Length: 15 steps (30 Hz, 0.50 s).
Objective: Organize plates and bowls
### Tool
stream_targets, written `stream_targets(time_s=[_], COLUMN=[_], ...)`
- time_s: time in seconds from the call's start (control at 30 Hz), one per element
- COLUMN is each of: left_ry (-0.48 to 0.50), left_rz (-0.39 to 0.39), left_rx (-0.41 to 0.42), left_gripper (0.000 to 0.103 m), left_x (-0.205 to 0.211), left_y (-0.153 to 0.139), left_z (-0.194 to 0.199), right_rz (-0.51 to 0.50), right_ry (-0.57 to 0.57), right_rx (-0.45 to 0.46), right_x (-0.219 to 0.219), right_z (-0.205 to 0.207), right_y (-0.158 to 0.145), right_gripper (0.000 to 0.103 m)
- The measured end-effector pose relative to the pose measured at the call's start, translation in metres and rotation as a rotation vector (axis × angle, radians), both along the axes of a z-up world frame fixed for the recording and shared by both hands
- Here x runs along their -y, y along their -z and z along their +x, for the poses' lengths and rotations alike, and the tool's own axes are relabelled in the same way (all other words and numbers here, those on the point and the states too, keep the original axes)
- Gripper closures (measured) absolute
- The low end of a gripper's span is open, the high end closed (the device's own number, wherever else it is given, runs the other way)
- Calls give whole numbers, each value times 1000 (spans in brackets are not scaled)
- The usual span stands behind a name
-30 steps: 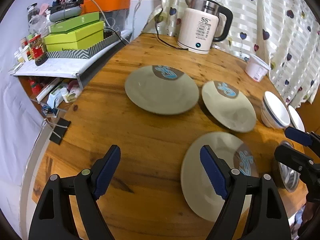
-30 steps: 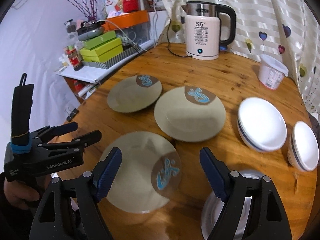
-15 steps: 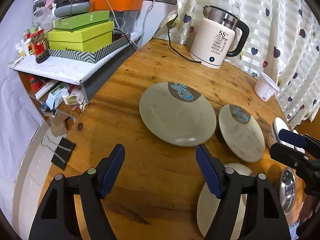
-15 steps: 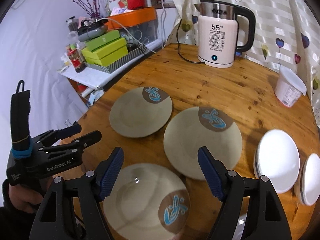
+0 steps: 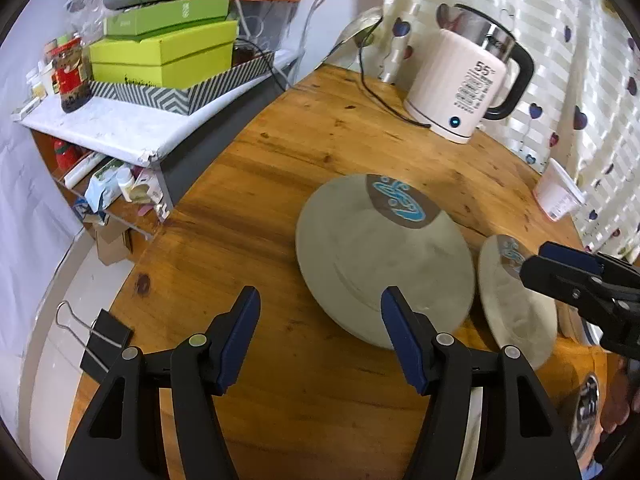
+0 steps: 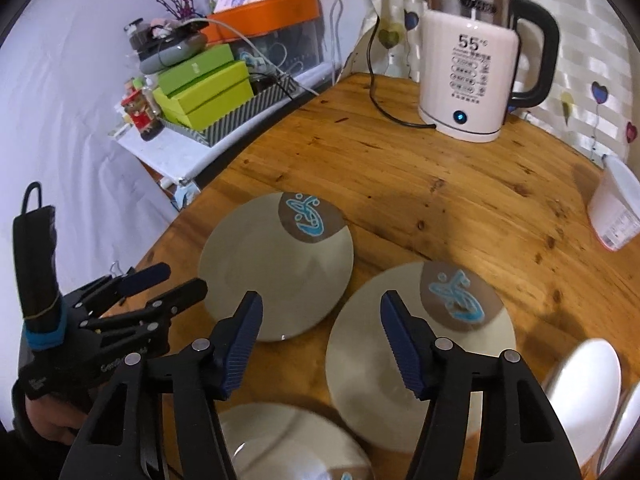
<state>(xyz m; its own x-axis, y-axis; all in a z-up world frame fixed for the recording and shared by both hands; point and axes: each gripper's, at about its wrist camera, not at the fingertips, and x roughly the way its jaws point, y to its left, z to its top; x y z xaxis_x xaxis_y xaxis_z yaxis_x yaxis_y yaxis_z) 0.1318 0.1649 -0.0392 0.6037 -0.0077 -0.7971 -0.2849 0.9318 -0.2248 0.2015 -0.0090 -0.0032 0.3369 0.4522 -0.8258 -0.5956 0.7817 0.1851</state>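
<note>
Three grey plates with a blue motif lie on the round wooden table: a left plate, a middle plate and a near plate. Two white bowls sit at the right edge. My left gripper hovers by the left plate's near-left rim. Its jaws are closing, with no pad touching the rim. My right gripper hangs over the gap between the left and middle plates. Its jaws are closing too, and nothing is gripped.
A white kettle with its cord stands at the back, a white cup at the far right. A shelf with green boxes adjoins the table's left edge. A binder clip lies on that edge. A steel bowl sits low right.
Both grippers have travelled across the table toward the far-left plate, and both pairs of jaws have narrowed. The near plate has slipped to the bottom edge of both views.
</note>
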Motion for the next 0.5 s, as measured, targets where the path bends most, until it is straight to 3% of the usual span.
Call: stream_targets(time_s=[0.17,0.23,0.5], left_ry=[-24,-26,-20], left_rz=[-27,-40,-65], left_rx=[-9,-14,-16], left_gripper=[40,47,55], left_x=[-10,-13,-16], left_y=[8,12,20], left_z=[9,12,20], right_rz=[0,2,-12], right_ry=[-7,-10,-12], right_rx=[-54,-76,-119], right_x=[-15,-19,-30], right_z=[25,33,53], right_y=[20,28,48], right_gripper=[50,54,62])
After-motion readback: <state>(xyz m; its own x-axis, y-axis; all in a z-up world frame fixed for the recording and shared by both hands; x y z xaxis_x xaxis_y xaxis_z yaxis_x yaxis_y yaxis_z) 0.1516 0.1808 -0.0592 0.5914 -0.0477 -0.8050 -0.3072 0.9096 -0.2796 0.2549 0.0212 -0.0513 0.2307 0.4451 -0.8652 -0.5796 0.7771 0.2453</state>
